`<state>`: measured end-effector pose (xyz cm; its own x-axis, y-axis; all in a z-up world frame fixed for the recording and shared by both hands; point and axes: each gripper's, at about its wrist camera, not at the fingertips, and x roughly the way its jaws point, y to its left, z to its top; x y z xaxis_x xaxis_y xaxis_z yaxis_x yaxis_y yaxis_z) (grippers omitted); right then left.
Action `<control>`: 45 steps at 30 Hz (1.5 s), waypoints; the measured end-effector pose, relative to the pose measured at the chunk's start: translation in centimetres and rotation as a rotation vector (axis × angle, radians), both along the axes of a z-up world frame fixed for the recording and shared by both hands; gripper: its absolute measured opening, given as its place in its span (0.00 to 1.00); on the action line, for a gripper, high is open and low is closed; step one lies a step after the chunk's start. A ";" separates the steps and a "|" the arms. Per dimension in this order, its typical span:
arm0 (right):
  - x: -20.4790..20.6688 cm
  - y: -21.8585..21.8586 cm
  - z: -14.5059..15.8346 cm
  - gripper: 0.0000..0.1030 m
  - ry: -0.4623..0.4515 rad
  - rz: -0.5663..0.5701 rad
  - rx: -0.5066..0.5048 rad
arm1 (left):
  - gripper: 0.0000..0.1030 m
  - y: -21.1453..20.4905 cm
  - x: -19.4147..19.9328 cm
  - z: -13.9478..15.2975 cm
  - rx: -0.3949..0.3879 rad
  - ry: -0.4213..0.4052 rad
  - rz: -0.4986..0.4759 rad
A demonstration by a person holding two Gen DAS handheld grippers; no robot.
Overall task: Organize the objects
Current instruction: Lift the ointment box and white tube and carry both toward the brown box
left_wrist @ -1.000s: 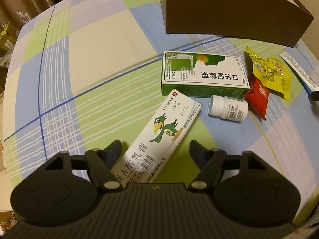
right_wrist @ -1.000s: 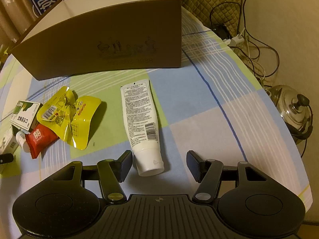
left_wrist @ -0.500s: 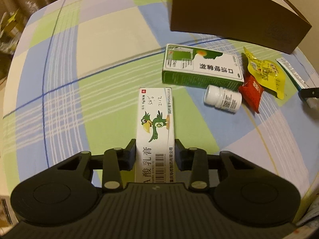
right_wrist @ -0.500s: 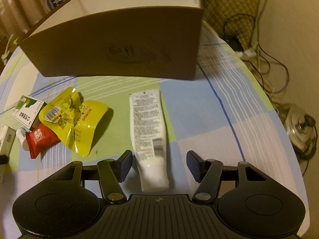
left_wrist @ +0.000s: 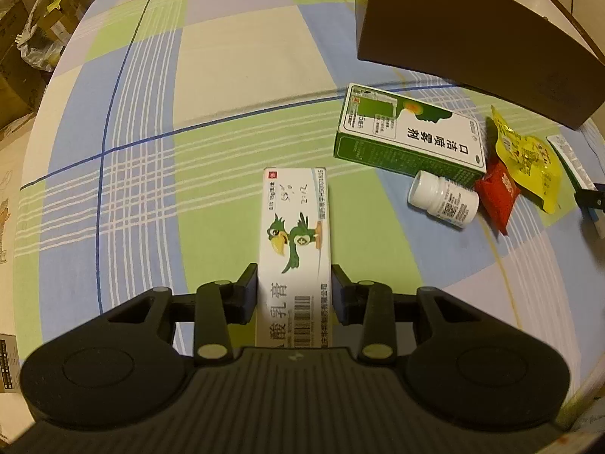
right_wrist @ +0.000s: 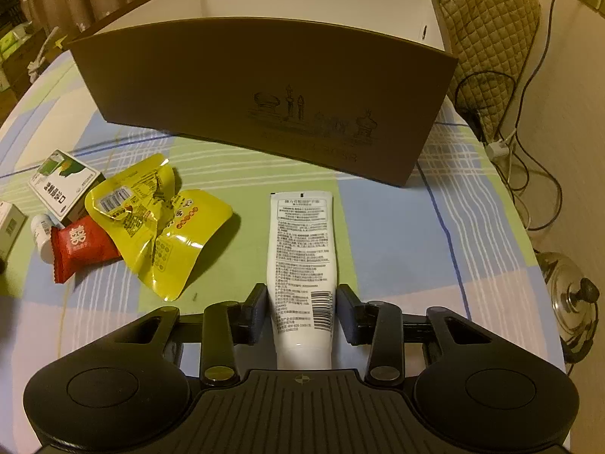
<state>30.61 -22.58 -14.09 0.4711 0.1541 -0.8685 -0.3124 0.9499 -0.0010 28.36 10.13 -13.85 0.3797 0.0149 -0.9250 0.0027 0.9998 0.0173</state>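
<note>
The left tongs [left_wrist: 294,287] are pinching the near end of a white parrot-printed ointment box [left_wrist: 293,234], lying lengthwise at lower centre of the frame on the checked desk [left_wrist: 227,68]. The right tongs [right_wrist: 301,308] are squeezing a white tube [right_wrist: 301,249] at lower centre, its crimped end pointing toward the brown cardboard box [right_wrist: 264,87] filling the upper frame. A yellow wrapper [right_wrist: 162,223] is lying at left.

Carton [right_wrist: 264,87] at table [right_wrist: 397,227] rear; tube [right_wrist: 301,249] before it; pouch [right_wrist: 159,223], wrapper [right_wrist: 81,251], bottle [right_wrist: 39,232] left of tube.
</note>
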 end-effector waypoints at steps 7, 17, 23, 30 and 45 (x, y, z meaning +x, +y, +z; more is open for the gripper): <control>-0.7 0.3 0.1 0.35 0.003 0.025 0.008 | 0.33 -0.2 0.5 -0.2 0.006 0.008 0.010; -1.3 0.1 0.3 0.35 0.014 0.041 0.021 | 0.32 0.0 0.4 -0.2 0.009 0.002 0.014; -1.8 -0.4 0.6 0.35 0.039 0.022 0.065 | 0.32 -0.1 0.3 -0.2 0.012 0.004 0.016; -2.3 -0.9 0.9 0.34 0.076 -0.013 0.131 | 0.32 0.1 0.0 0.5 0.008 -0.007 0.022; -2.4 -0.8 3.5 0.34 0.056 -0.006 0.227 | 0.32 -0.3 0.3 5.4 -0.030 -0.121 0.021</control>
<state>28.23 -23.40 -10.56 0.4242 0.3464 -0.8367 -0.3007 0.9254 0.2306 28.69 9.79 -8.42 0.4887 -0.0026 -0.8724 -0.0186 0.9997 -0.0134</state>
